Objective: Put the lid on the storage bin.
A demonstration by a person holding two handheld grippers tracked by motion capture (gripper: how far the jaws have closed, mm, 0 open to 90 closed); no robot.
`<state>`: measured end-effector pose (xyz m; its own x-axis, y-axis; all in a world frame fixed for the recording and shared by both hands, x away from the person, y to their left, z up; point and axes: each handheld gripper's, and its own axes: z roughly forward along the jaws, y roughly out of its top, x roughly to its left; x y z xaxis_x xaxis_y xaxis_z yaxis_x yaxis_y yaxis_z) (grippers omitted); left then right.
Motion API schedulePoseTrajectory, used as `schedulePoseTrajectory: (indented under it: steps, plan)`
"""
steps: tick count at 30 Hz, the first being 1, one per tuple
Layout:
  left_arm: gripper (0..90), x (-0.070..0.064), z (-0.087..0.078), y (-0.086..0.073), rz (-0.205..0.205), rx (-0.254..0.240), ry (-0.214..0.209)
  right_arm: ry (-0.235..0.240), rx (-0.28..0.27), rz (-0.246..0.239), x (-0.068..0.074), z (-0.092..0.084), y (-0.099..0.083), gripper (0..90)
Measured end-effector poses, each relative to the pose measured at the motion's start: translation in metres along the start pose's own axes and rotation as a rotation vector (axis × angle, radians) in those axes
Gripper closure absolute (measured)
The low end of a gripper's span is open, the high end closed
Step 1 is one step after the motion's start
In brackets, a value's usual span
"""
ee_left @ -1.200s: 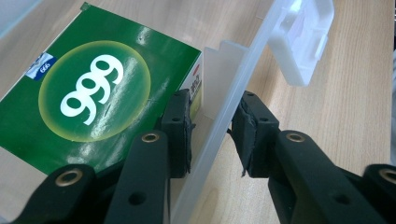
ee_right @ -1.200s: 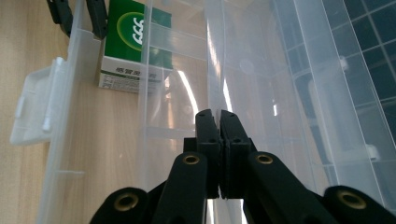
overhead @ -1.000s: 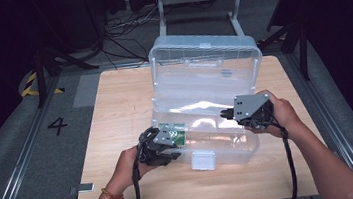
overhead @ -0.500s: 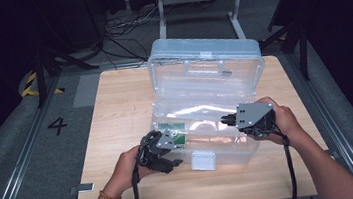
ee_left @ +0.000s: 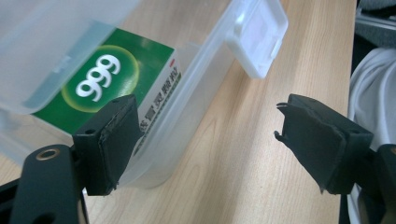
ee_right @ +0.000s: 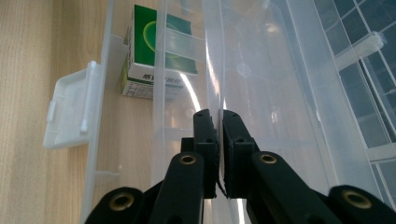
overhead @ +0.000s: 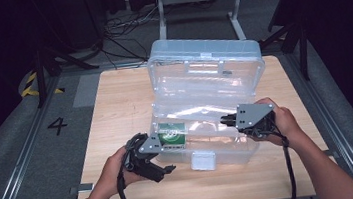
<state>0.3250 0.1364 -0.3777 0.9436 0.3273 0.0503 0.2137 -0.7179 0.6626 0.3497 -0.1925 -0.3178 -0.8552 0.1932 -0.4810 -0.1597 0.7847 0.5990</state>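
While the high view looked down on the wooden tabletop [overhead: 114, 101], a clear plastic box [overhead: 210, 146] sat in the middle with its lid [overhead: 206, 66] swung up and back, and a green carton [overhead: 172, 135] lay inside at the box's left end, just behind the front wall. The left gripper [overhead: 165, 169] sat low at the box's front left corner, just off the wall, while the right gripper [overhead: 224, 120] reached in over the box's right half, held by the person's right hand [overhead: 278, 123]. A white latch [overhead: 202, 160] hung off the front wall between the two hands. Over in the left gripper view, the fingers [ee_left: 109, 140] had just been opening and stood spread wide with nothing between them but bare tabletop; the green carton [ee_left: 107, 84] with its white 999 print sat behind the clear wall beside the near finger, and the latch [ee_left: 259, 37] poked out farther along. From the right gripper view, the fingers [ee_right: 205, 140] were clenched tight on a thin clear partition wall [ee_right: 215, 74] running along the inside of the box, with the carton [ee_right: 154, 56] standing at the far end and the latch [ee_right: 70, 112] off to the left over the wood.
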Motion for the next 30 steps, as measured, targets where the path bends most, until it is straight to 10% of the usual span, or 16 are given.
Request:
schedulePoseTrajectory:
  steps: [17, 30]
  plan:
    - [28.9, 0.021, -0.058, 0.022, -0.044, -0.215, 0.045, -0.006, -0.014, -0.003, 0.007, -0.001, -0.004, 84.7]
    - [42.0, 0.045, -0.054, 0.051, -0.063, -0.187, 0.165, -0.034, -0.029, -0.001, 0.012, -0.001, -0.007, 83.7]
